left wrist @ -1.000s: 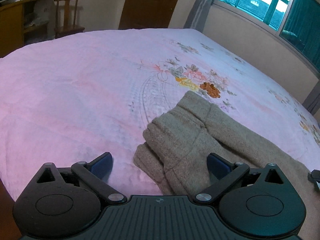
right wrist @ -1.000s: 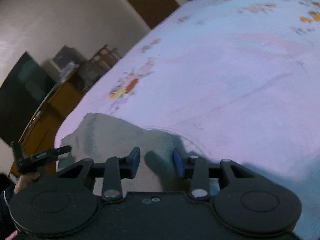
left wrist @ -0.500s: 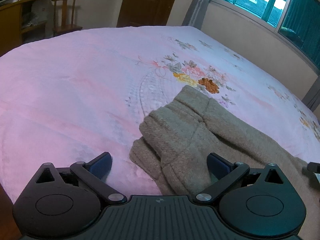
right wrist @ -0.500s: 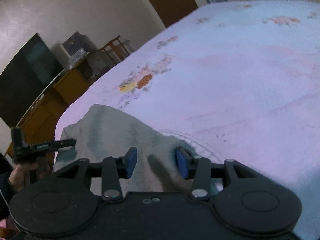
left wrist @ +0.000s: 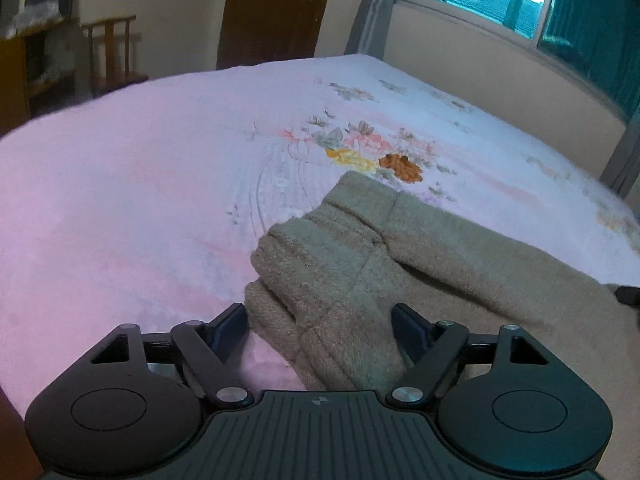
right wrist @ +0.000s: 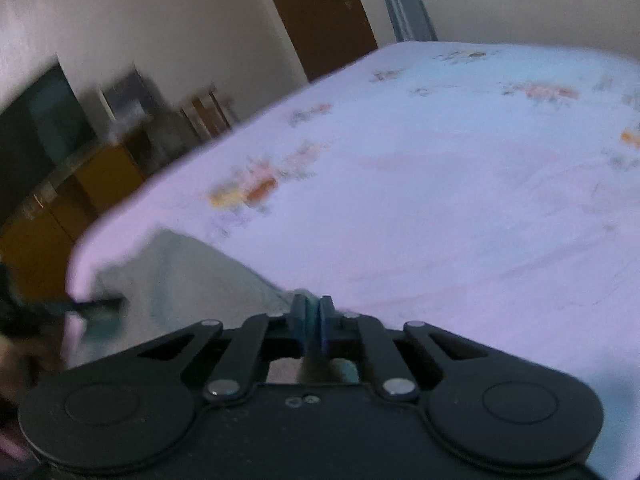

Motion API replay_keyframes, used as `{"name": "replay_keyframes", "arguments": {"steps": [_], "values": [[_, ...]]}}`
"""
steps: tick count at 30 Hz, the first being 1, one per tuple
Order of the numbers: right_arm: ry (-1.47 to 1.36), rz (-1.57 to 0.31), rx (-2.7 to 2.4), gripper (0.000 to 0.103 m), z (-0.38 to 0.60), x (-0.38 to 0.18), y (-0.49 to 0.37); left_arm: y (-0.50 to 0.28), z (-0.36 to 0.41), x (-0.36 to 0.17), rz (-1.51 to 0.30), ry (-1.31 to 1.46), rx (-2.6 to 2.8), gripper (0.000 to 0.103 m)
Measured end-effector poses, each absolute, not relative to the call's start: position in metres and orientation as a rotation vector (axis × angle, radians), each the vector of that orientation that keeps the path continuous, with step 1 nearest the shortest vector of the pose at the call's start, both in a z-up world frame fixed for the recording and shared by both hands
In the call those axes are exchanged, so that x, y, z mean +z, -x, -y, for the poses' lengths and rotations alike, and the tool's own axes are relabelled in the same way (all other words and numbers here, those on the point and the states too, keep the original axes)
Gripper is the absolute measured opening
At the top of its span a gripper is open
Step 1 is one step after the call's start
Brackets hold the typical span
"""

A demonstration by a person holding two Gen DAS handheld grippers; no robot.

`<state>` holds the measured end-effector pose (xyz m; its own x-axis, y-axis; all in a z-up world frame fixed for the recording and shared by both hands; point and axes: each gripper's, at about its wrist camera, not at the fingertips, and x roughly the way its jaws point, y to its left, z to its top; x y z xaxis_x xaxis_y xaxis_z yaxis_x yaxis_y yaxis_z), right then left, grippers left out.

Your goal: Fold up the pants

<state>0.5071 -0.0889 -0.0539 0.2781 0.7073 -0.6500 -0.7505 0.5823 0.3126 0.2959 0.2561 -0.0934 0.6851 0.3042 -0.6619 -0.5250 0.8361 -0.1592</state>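
Presently: pants (left wrist: 384, 264) — thick soft knit, limp; take at cuffs | left gripper (left wrist: 320, 322) just narrowing astride cuffs, not yet pressing | right gripper (right wrist: 312, 316) clamped on cloth edge.

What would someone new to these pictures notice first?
Probably the beige knit pants, lying rumpled at the near right of a wide pink bedspread with a flower print in its middle. The left gripper straddles their near end, its jaws just closing in, pads not yet pressing. In the blurred right wrist view the right gripper is shut at the cloth's edge; whether it pinches fabric is unclear.
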Motion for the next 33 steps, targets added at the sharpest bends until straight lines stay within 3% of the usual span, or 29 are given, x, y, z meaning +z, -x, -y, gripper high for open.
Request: {"name": "replay_keyframes", "arguments": {"steps": [3,5,7,13,21,27,33], "values": [[0.122,-0.902,0.911,0.0,0.076,-0.078,-0.507,-0.299,-0.257,-0.098,-0.692,0.327,0.473,0.086],[0.082,-0.89,0.866,0.011,0.079,-0.071,-0.507,-0.294,-0.269,-0.096,-0.685,0.397,0.467,0.092],[-0.009,-0.834,0.804,0.011,0.101,-0.052,-0.501,-0.282,-0.273,-0.086,-0.654,0.391,0.509,0.1],[-0.423,-0.659,0.62,0.017,0.264,0.0,-0.42,-0.257,-0.245,-0.065,-0.606,0.255,0.491,0.1],[-0.812,-0.501,-0.024,0.018,0.495,-0.027,-0.225,-0.278,-0.145,-0.062,-0.614,0.123,0.339,0.103],[-0.999,-0.473,-0.213,0.018,0.552,-0.067,-0.157,-0.292,-0.033,-0.066,-0.637,0.044,0.136,0.103],[-1.145,-0.439,-0.245,0.018,0.575,-0.095,-0.163,-0.291,0.056,-0.082,-0.691,-0.018,0.042,0.103]]}}
